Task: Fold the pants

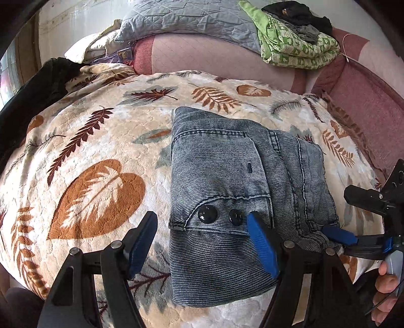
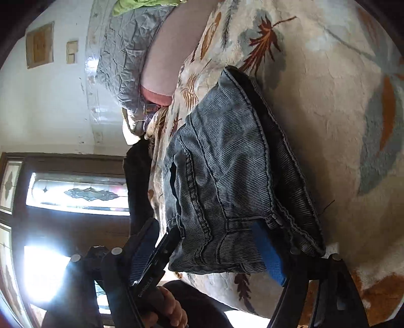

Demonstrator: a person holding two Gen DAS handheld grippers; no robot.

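Holding my left tongs (image 1: 202, 242) spread wide above the folded pants (image 1: 240, 196), I am seeing them lying on the leaf-print blanket (image 1: 96, 151) on the bed. My right tongs (image 2: 209, 252) are also gaping, 1 blue pad tucked under the pants' near edge.

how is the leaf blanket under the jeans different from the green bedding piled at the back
The leaf blanket is spread out under the folded jeans; the green bedding lies bunched in a heap with dark clothes on top. The blanket is cream plush with large brown and grey leaves; the bedding is bright green with a small pattern. Both are printed fabric.
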